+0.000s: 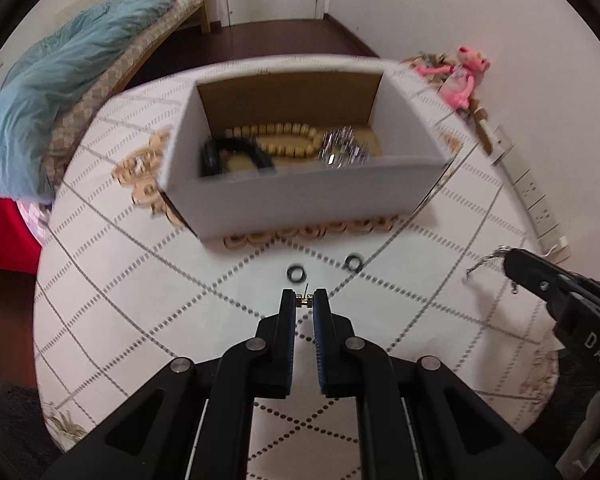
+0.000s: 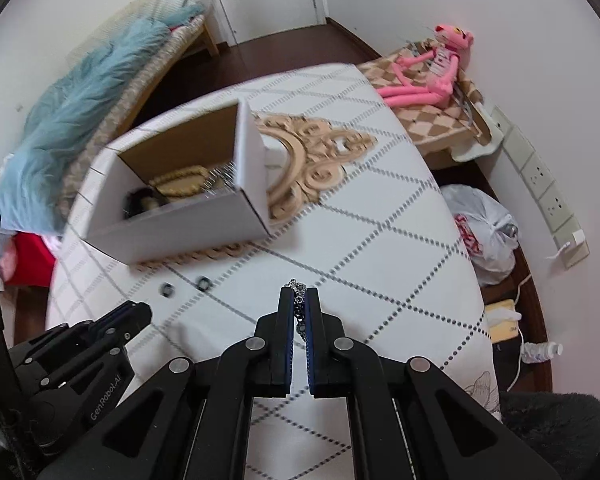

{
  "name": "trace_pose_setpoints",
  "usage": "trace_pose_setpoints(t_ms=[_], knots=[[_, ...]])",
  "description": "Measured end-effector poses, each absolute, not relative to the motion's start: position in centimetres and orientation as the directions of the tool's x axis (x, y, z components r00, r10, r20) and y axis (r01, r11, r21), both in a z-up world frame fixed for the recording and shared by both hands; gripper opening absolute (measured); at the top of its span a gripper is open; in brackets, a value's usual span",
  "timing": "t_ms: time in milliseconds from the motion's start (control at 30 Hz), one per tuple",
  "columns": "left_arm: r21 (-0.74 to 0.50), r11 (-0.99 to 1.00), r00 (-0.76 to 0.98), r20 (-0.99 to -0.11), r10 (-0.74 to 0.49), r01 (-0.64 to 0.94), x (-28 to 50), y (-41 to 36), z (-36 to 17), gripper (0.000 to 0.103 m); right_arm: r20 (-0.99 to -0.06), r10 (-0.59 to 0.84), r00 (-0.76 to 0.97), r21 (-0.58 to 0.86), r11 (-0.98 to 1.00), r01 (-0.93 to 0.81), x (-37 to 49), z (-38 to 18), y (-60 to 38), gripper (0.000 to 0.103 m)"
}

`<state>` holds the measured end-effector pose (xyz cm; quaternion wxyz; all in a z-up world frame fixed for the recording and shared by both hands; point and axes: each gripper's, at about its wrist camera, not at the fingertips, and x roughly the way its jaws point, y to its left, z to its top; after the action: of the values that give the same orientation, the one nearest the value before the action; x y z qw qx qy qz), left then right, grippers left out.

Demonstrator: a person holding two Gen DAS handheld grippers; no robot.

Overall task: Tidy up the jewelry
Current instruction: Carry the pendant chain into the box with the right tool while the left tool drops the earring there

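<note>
Task looks well underway, prob. past the halfway mark. The white cardboard box [image 1: 300, 196] on the bench [image 1: 140, 280] already holds a tan bead bracelet [image 1: 284, 140], a black band-like piece [image 1: 232, 152] and something silver and sparkly [image 1: 340, 148] (blurred, so can't say exactly what). Left gripper [image 1: 304, 300] has its fingers clamped on a tiny gold-coloured piece [image 1: 304, 301], poss. an earring or stud w/ a thin pin sticking up, held above the bench just short of the box. Right gripper [image 2: 299, 300] is pinched tight on a thin silver chain [image 2: 298, 292], which runs down between the fingers; it's off to the right of the box, not over it. Neither item is in the box yet. Still loose on the bench, near the box's front wall: two small dark rings [image 1: 296, 274] and [image 1: 354, 263], lying apart from each other. So by my reading what's left is approx. four pieces: drop in the gold piece and the chain, then fetch both rings. Small, fiddly stuff, so the rings may be the harder pickups.
</note>
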<state>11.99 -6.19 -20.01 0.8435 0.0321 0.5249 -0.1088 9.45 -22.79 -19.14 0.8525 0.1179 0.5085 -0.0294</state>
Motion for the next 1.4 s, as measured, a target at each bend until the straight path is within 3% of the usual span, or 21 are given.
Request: trace_pose_setpoints(t_ms=[233, 467, 767, 1100, 1167, 1200, 1233, 1300, 1333, 1367, 1400], knots=[[-0.147, 0.958, 0.458, -0.854, -0.248, 0.245, 14.2, -4.7, -13.2, 0.006, -0.815, 0.175, 0.552, 0.267, 0.959, 0.09, 11.3, -12.6, -22.0, 0.005], [-0.209, 0.945, 0.443, -0.843, -0.304, 0.252, 19.1, -3.4, -10.2, 0.006, -0.78, 0.277, 0.561, 0.321, 0.947, -0.021, 16.4, -8.5, -20.2, 0.005], [-0.247, 0.938, 0.342, -0.883, -0.321, 0.243, 24.8, -3.5, -12.7, 0.006, -0.849, 0.37, 0.378, 0.396, 0.918, -0.009, 23.5, -13.2, -19.7, 0.005], [-0.325, 0.928, 0.186, -0.915, -0.357, 0.184, 27.1, -4.4, -15.9, 0.009, -0.916, 0.321, 0.242, 0.336, 0.942, 0.023, 25.2, -16.9, -20.5, 0.007], [-0.306, 0.933, 0.202, -0.918, -0.342, 0.187, 27.1, -4.2, -15.5, 0.01, -0.921, 0.304, 0.243, 0.318, 0.948, 0.018, 25.1, -16.9, -20.5, 0.012], [-0.287, 0.939, 0.216, -0.921, -0.325, 0.188, 27.0, -4.1, -15.3, 0.011, -0.921, 0.303, 0.246, 0.316, 0.949, 0.014, 25.1, -16.8, -20.5, 0.02], [-0.273, 0.944, 0.226, -0.923, -0.311, 0.185, 27.0, -3.9, -15.1, 0.015, -0.921, 0.299, 0.251, 0.312, 0.95, 0.014, 25.0, -16.6, -20.5, 0.024], [-0.253, 0.951, 0.247, -0.924, -0.292, 0.175, 27.0, -3.3, -14.7, 0.036, -0.923, 0.279, 0.264, 0.29, 0.957, 0.002, 24.7, -16.2, -20.3, 0.036], [-0.239, 0.958, 0.267, -0.924, -0.275, 0.162, 26.8, -2.8, -14.4, 0.06, -0.923, 0.275, 0.269, 0.284, 0.959, -0.003, 24.6, -16.0, -20.2, 0.04], [-0.224, 0.963, 0.292, -0.921, -0.258, 0.147, 26.6, -2.2, -14.0, 0.077, -0.924, 0.267, 0.272, 0.276, 0.961, -0.007, 24.5, -15.8, -20.1, 0.046], [-0.211, 0.968, 0.313, -0.918, -0.245, 0.139, 26.4, -1.7, -13.8, 0.078, -0.924, 0.26, 0.28, 0.269, 0.963, -0.008, 24.3, -15.6, -20.1, 0.054]])
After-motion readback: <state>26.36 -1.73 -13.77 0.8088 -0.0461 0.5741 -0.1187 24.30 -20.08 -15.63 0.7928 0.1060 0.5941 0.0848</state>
